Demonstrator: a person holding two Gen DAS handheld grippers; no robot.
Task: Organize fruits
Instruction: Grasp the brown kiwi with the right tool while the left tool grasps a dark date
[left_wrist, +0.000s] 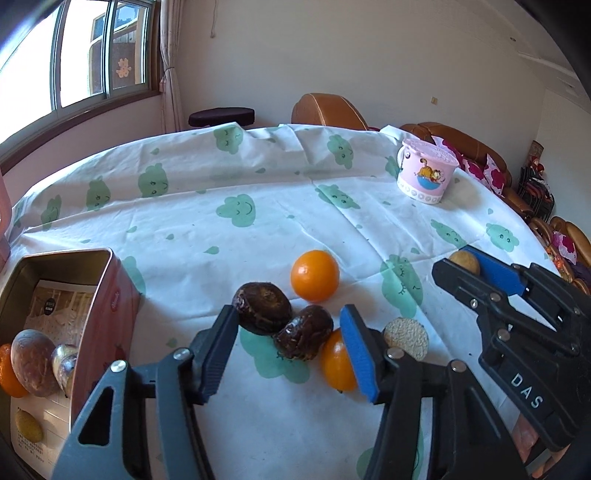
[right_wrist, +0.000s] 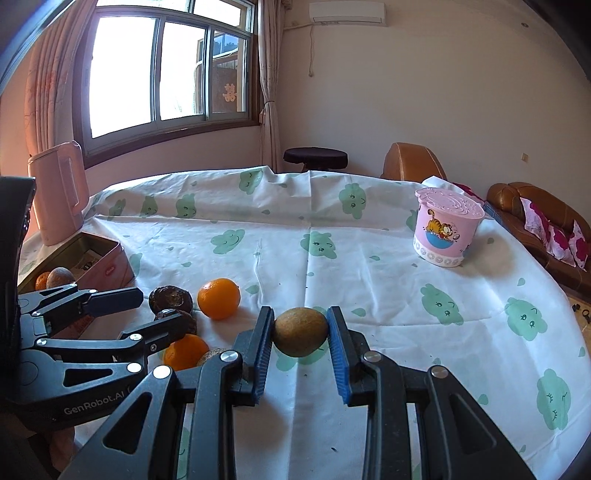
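Right gripper (right_wrist: 300, 334) is clamped on the brown kiwi (right_wrist: 300, 331), both pads touching, ready to carry to the tin (right_wrist: 107, 254) far left. Left gripper (left_wrist: 288, 347) gapes wide around two dark fruits (left_wrist: 282, 319), gripping nothing.

This was a lived-in home, most likely a living or dining room. A large round table (right_wrist: 369, 258) was covered with a white cloth printed with smiling green clouds. Brown leather sofas (right_wrist: 535, 214) with red floral cushions (right_wrist: 554, 232) stood along a plain cream wall. A sliding window (right_wrist: 166, 74) with a wooden frame and pale curtains (right_wrist: 267, 74) let in bright daylight. An air conditioner (right_wrist: 347, 13) hung high on the wall. A dark round stool (right_wrist: 316, 158), a pink kettle (right_wrist: 59, 192) and a pink cartoon-cat cup (right_wrist: 445, 229) added domestic touches.
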